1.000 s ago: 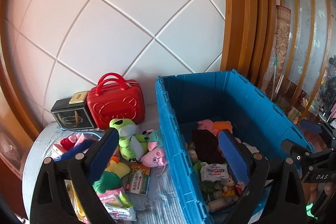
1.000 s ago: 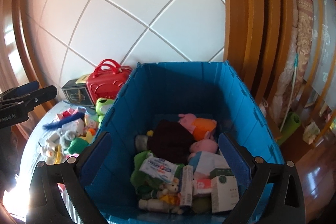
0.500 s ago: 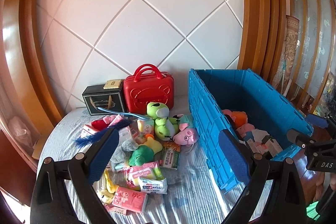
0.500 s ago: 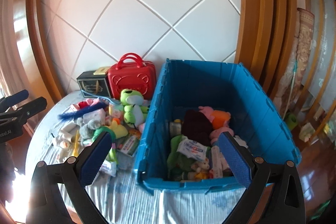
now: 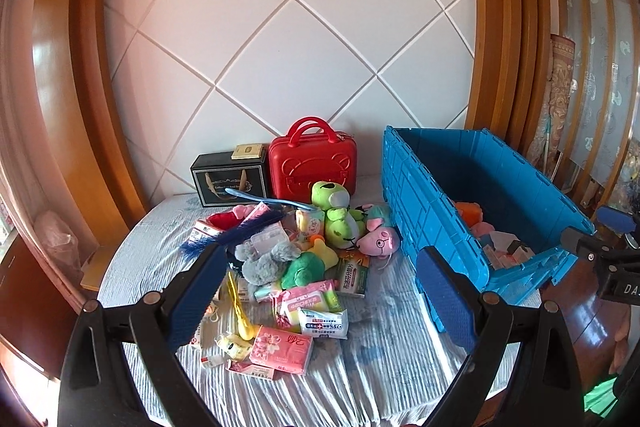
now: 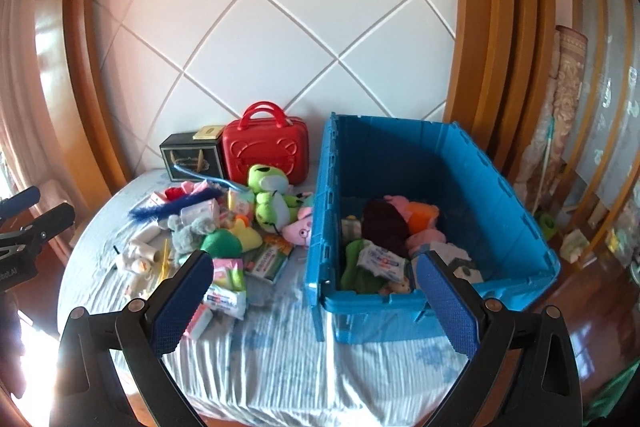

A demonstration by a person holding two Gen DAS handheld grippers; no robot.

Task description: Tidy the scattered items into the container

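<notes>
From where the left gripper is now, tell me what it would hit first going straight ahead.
Probably the toy pile: the left gripper, open and empty, points at the green plush and pink packets on the bed. The blue crate sits off to its right. Depth is uncertain.

A white diamond-quilted headboard (image 5: 288, 67) in curved wooden framing (image 6: 492, 27) backs the sunlit, pale-blue-sheeted bed (image 6: 280, 359).

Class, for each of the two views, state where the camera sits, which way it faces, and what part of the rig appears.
Left wrist: sits on the left gripper, open, facing the toy pile; the right gripper's tip shows at right.
Right wrist: sits on the right gripper, open, facing the blue crate; the left gripper's tip shows at left.
Shared: crate, pile, red case.
</notes>
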